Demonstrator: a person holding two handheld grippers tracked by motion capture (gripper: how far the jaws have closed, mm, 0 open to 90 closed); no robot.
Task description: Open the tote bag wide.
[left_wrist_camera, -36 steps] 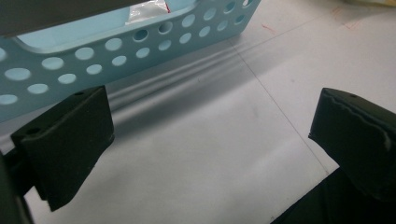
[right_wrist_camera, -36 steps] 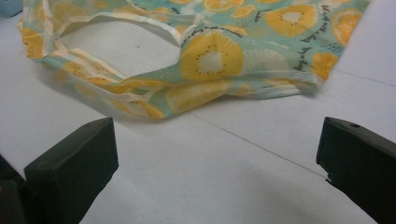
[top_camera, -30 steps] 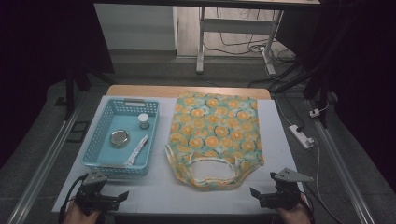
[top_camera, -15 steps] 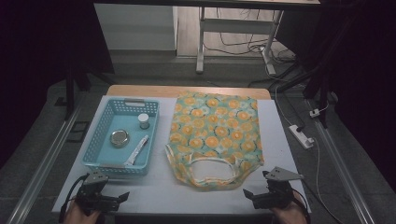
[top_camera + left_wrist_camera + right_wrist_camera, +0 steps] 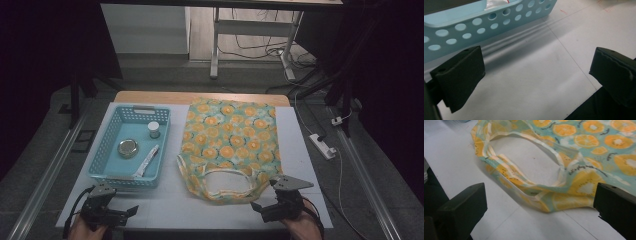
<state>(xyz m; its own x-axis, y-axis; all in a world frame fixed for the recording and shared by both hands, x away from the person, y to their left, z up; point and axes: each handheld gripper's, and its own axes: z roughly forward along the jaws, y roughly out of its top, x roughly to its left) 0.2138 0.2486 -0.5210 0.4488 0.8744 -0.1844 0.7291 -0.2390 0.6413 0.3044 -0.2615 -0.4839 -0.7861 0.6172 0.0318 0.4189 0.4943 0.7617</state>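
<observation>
Claws (image 5: 256, 206) gape at the fruit-print bag's (image 5: 230, 137) handle (image 5: 524, 192).

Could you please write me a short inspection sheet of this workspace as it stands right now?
Surface: white table, bare along the near edge.
Job's things: orange-print bag lies flat, handle loop toward the person; blue basket to its left holds a small jar, a round tin and a white tube.
Clutter: nothing seen.
Grippers: left gripper open, low by the basket's near wall; right gripper open, just short of the bag's handle; neither touches anything.
Cables: a black cable trails from each gripper; power strip and leads on the floor at right.
Surroundings: dark room, metal frame legs behind the table.
</observation>
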